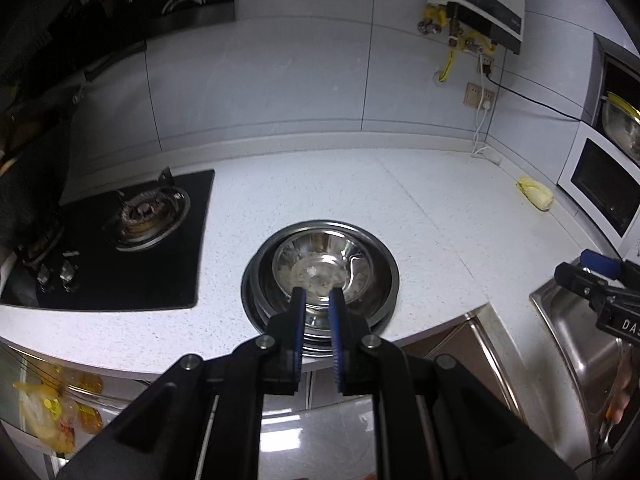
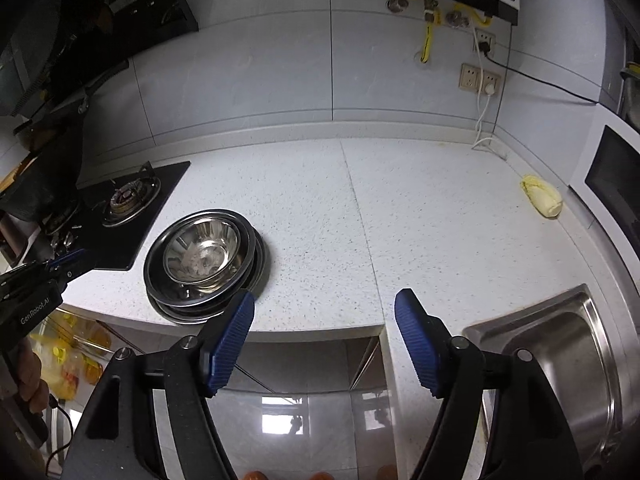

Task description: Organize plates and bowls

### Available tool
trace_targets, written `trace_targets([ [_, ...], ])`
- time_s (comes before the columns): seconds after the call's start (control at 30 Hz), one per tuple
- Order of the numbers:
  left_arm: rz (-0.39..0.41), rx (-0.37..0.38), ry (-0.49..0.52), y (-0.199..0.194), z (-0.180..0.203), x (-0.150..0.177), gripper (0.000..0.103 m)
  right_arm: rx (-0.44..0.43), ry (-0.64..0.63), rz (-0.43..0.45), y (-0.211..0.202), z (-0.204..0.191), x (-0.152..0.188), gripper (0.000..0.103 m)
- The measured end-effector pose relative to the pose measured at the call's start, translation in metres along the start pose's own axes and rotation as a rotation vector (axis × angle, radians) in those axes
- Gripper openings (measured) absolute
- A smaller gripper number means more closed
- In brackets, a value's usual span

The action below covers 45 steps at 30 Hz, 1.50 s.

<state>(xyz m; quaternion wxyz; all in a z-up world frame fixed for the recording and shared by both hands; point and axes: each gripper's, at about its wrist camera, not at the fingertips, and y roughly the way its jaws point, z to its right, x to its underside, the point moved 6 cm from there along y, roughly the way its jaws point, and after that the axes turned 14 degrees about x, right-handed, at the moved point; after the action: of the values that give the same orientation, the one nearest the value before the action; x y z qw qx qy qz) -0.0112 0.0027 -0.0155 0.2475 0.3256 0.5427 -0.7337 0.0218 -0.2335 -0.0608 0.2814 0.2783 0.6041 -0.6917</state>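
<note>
A stack of steel plates [image 1: 384, 276] with a steel bowl [image 1: 324, 268] nested on top sits near the counter's front edge; it also shows in the right wrist view, plates [image 2: 160, 296] and bowl [image 2: 202, 254]. My left gripper [image 1: 318, 294] hovers at the stack's near rim, its fingers a narrow gap apart and holding nothing. My right gripper [image 2: 324, 300] is open wide and empty, over the counter edge to the right of the stack. It also shows at the right edge of the left wrist view [image 1: 576, 276].
A black gas hob [image 1: 132, 240] lies left of the stack. A steel sink [image 2: 560, 360] is at the right. A yellow cabbage [image 2: 542, 198] lies by a white oven [image 2: 616, 192]. Sockets and cables [image 2: 480, 80] hang on the back wall. White speckled counter [image 2: 400, 220] stretches between.
</note>
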Motion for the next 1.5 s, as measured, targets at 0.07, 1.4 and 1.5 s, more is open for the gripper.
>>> trace_targets([
  [0.07, 0.018, -0.002, 0.011, -0.01, 0.006, 0.0, 0.012, 0.0, 0.003, 0.015, -0.008, 0.003, 0.0, 0.074],
  [1.4, 0.077, -0.026, 0.021, -0.052, 0.019, 0.002, 0.012, -0.022, 0.012, 0.033, -0.029, 0.014, 0.012, 0.091],
  [1.5, 0.076, -0.027, 0.02, -0.051, 0.021, 0.003, 0.012, -0.025, 0.009, 0.032, -0.029, 0.015, 0.012, 0.091],
])
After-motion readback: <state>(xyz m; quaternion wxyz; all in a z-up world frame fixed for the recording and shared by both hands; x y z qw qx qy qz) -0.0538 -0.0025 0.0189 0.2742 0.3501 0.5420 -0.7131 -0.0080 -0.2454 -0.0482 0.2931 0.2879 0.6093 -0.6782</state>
